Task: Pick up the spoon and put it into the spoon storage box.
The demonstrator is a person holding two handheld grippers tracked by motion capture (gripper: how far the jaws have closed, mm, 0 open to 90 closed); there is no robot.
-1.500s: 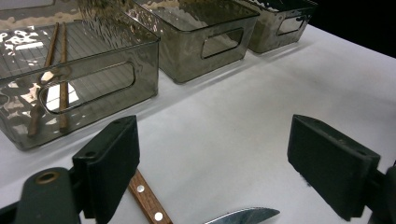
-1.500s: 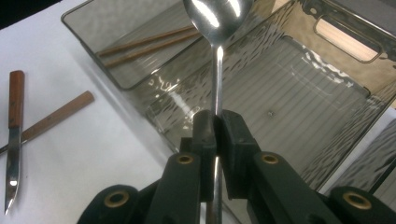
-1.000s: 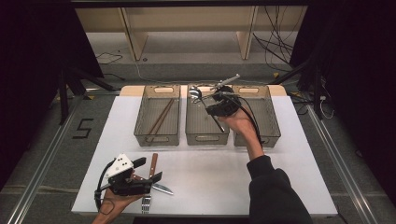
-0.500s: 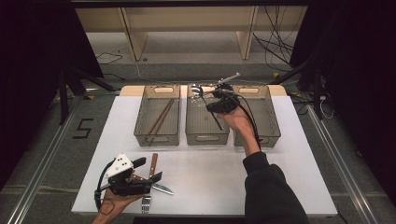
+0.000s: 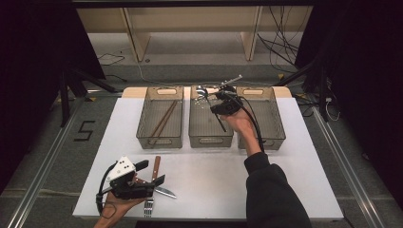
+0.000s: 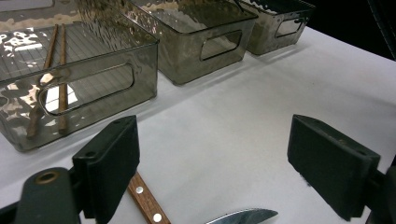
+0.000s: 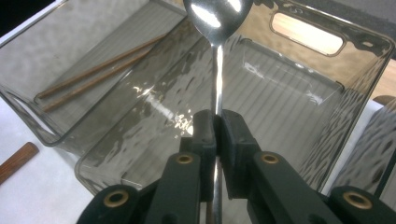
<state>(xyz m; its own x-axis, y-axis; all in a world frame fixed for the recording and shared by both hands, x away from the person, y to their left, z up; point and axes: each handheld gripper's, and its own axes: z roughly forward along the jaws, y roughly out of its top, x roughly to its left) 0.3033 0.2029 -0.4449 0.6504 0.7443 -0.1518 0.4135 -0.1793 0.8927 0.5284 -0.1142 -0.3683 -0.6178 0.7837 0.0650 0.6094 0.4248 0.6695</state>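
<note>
Right claw [image 7: 215, 135] clenched on spoon [image 7: 218, 18] stem, over middle bin [image 5: 210, 137]. Left claw [image 6: 233, 168] released, low over table [image 5: 285, 190], knife [image 6: 245, 216] beneath.

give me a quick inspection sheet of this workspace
surface: white table, three smoky bins in a row
job's things: spoon over middle bin; chopsticks in left bin; knife, wooden handle, fork near front edge
clutter: nothing seen
grippers: right tongs shut on spoon; left tongs open over knife
cables: one trails from each gripper; more on floor behind
surroundings: floor mark "5", wooden shelf behind
</note>
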